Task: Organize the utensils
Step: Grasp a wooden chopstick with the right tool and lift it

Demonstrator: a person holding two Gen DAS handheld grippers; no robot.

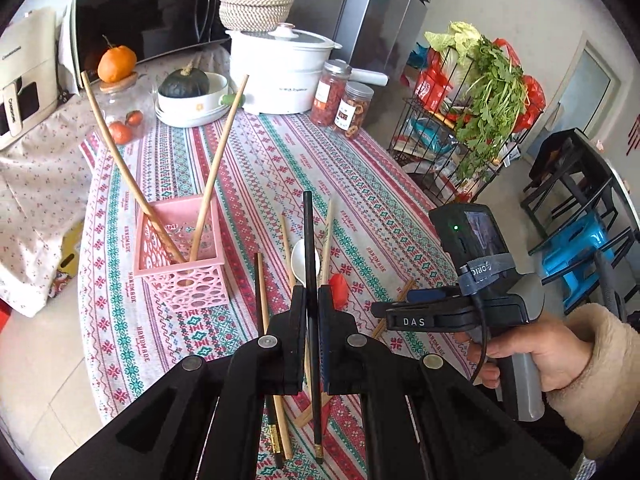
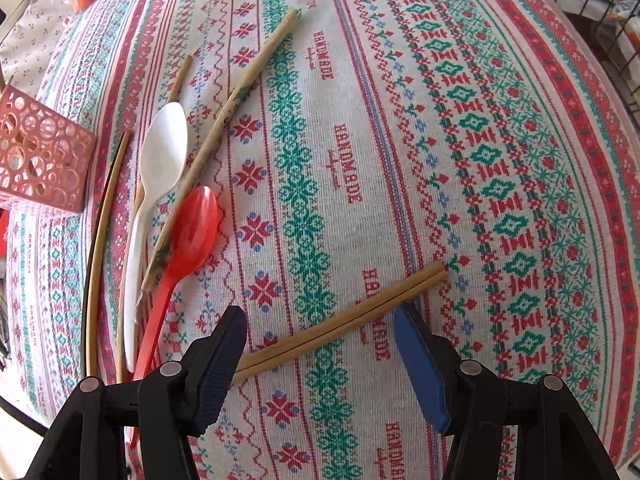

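Note:
My left gripper [image 1: 313, 296] is shut on a black chopstick [image 1: 309, 240] and holds it upright above the table, right of the pink perforated basket [image 1: 180, 248]. Two wooden chopsticks [image 1: 216, 172] lean inside the basket. My right gripper [image 2: 320, 320] is open, its fingers on either side of a pair of wooden chopsticks [image 2: 344, 320] lying on the tablecloth. A white spoon [image 2: 160, 168], a red spoon [image 2: 188, 236] and more chopsticks [image 2: 236, 96] lie in a pile to the left. The right gripper also shows in the left wrist view [image 1: 384, 312].
The patterned tablecloth [image 2: 400, 160] covers the table. At the back stand a white pot [image 1: 280, 72], two jars [image 1: 344, 100], a bowl with a squash [image 1: 188, 92], a microwave [image 1: 144, 16] and oranges. A wire vegetable rack [image 1: 460, 120] and stools stand right of the table.

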